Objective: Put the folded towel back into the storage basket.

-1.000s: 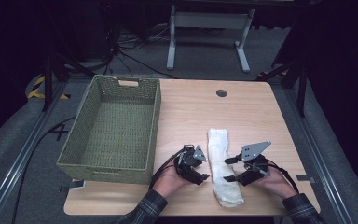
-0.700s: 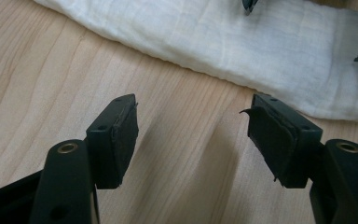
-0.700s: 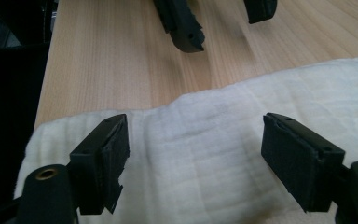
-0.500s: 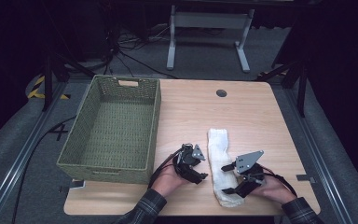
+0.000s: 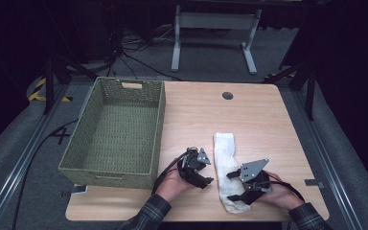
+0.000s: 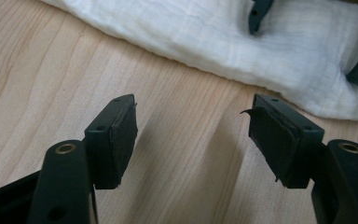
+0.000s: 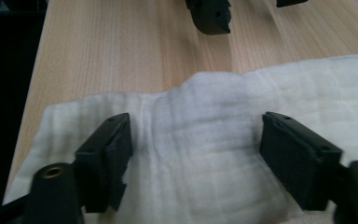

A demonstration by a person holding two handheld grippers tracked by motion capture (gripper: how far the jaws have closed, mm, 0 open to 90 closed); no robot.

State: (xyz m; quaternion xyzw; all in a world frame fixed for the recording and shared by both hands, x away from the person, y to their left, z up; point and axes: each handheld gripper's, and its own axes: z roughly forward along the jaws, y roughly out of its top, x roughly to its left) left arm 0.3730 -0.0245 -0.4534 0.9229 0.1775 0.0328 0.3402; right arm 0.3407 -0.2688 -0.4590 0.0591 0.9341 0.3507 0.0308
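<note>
At the left of the frame a green woven basket (image 5: 115,132) sits on the wooden table (image 5: 263,115), nothing visible inside it. Right of its lower corner, in the lower middle, the left gripper (image 5: 205,173) rests with jaws apart over bare wood, gripping nothing, just beside the folded white cloth (image 5: 227,167). Further right, the right gripper (image 5: 235,187) has just been narrowing its jaws, which stand apart, straddling the cloth's near end low in the frame without clamping it.

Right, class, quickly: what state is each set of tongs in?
Left tongs: open, empty, over bare table.
Right tongs: open, astride the white cloth, not gripping.
</note>
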